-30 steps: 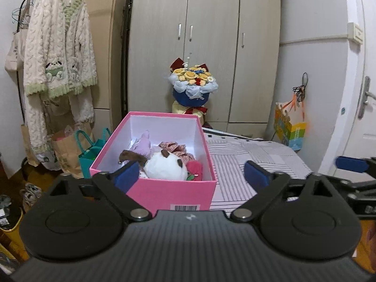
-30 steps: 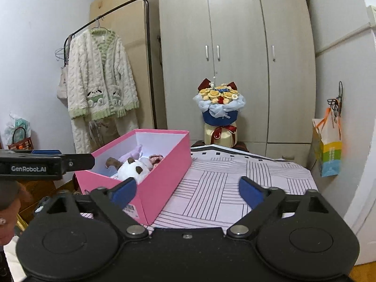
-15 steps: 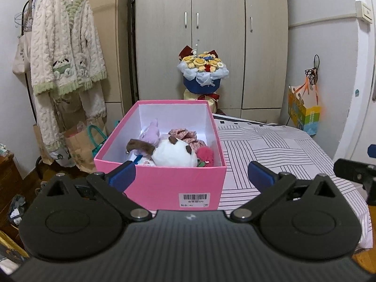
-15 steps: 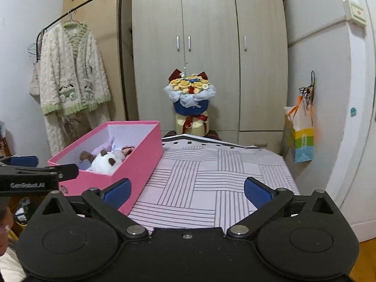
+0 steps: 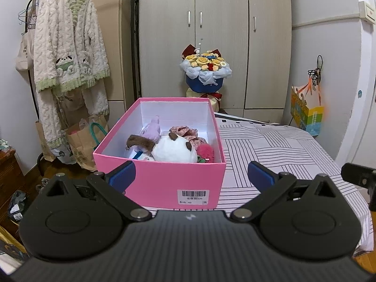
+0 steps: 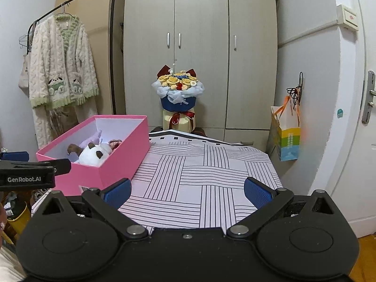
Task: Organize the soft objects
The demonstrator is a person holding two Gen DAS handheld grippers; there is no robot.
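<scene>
Left tongs point(image 5: 191, 175): we hold these spread wide with nothing between the blue pads, hovering just in front of the near wall of the box.
Right tongs point(image 6: 186, 191): we hold these spread wide too, gripping nothing, over the striped cover to the right of the box.
Pink box point(image 5: 162, 183): it sits open on the left part of the bed, with a barcode label on its near wall; the inside is white.
White plush point(image 5: 175, 149): it lies inside the box by the near wall, round, with brown ears.
Brown plush piece point(image 5: 141, 142): inside the box, touching the white plush on its left.
Lilac plush point(image 5: 152, 129): inside the box, behind the brown piece.
Floral fabric item point(image 5: 185, 131): inside the box, behind the white plush.
Red fluffy item point(image 5: 205, 152): inside the box, in the near right corner, touching the white plush.
Bed point(image 6: 206, 178): its striped cover lies bare to the right of the box.
Bouquet point(image 5: 205, 70): it stands beyond the box, in front of the wardrobe point(image 5: 216, 35).
Cardigan point(image 5: 68, 51): it hangs on the rail at the left.
</scene>
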